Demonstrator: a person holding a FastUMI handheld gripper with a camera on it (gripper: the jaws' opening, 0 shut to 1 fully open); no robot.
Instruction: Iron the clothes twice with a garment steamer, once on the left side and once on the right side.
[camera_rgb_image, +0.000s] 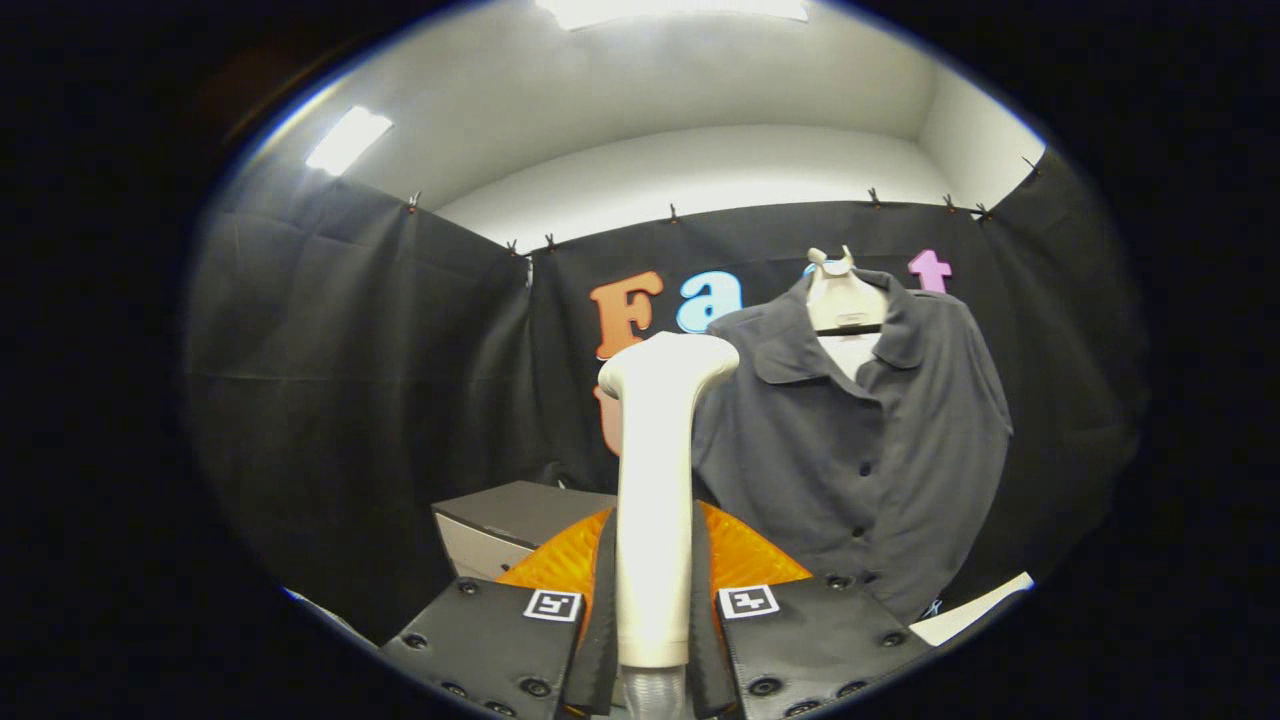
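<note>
Both fingers of your gripper clamp the garment steamer upright by its handle, head turned toward the dark button-up shirt hanging on a form just beyond and rightward. Bring the head flat against one front panel, then draw one slow straight pass per side

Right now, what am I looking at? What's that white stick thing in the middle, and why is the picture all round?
The camera rides on a hand-held grabbing tool and looks forward through a very wide lens, which bends the picture round. The two flat pieces at the bottom are its fingers. They squeeze the handle of a white garment steamer, standing upright. Its head reaches toward a dark button-up shirt hanging on a pale hanger. A grey box sits lower down, beside the steamer.
</note>
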